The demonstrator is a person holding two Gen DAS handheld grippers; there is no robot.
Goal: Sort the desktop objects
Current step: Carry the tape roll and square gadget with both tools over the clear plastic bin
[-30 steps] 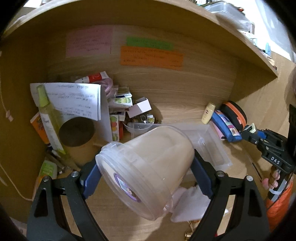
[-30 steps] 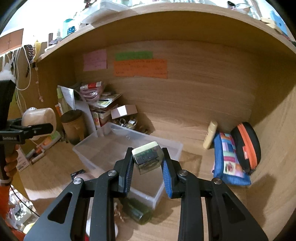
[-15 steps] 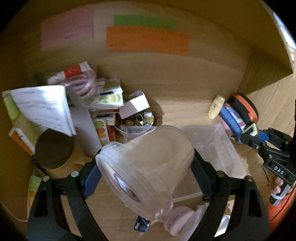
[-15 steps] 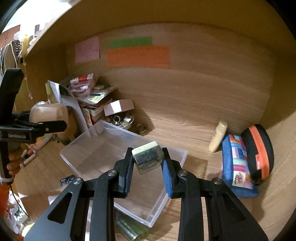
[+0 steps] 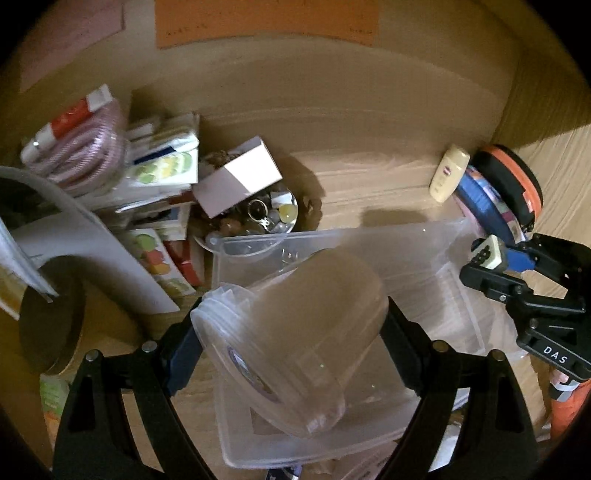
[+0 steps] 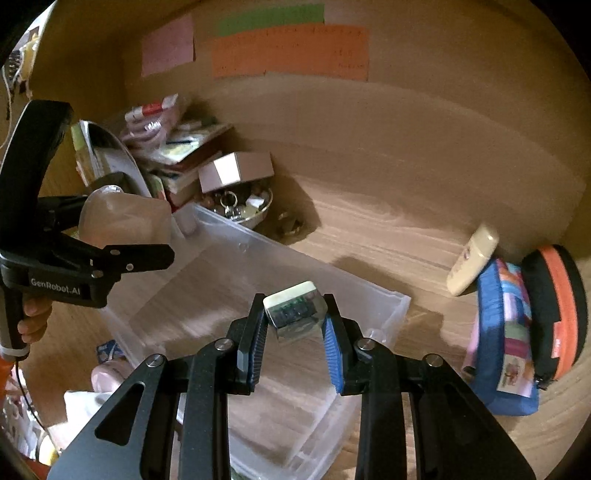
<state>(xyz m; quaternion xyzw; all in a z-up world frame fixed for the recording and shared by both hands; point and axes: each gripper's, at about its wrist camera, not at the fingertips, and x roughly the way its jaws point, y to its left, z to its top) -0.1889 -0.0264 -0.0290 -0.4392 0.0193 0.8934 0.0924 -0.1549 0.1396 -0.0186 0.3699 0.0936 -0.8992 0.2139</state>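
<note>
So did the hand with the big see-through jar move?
Yes. The left gripper carried the jar forward and down: the orange note slid up, and the clear bin lies below.

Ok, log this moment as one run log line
left gripper: shut on clear jar | right gripper: shut on small box | both above clear bin

Between the left tool's (image 5: 291, 328) fingers sits a tilted plastic jar (image 5: 295, 332), and under and ahead of it lies the open storage bin (image 5: 424, 251) on the table (image 6: 388, 236). Ahead-left of that tool, behind the bin's far corner, a small box (image 5: 240, 177) rests on a bowl of trinkets (image 5: 266, 214), with stacked books (image 5: 162, 173) to their left. The right tool (image 6: 295, 328), holding a small block (image 6: 295, 314) over the bin's near-right part, has a small bottle (image 6: 472, 258) and two pouches (image 6: 513, 332) ahead-right of it, outside the bin.
</note>
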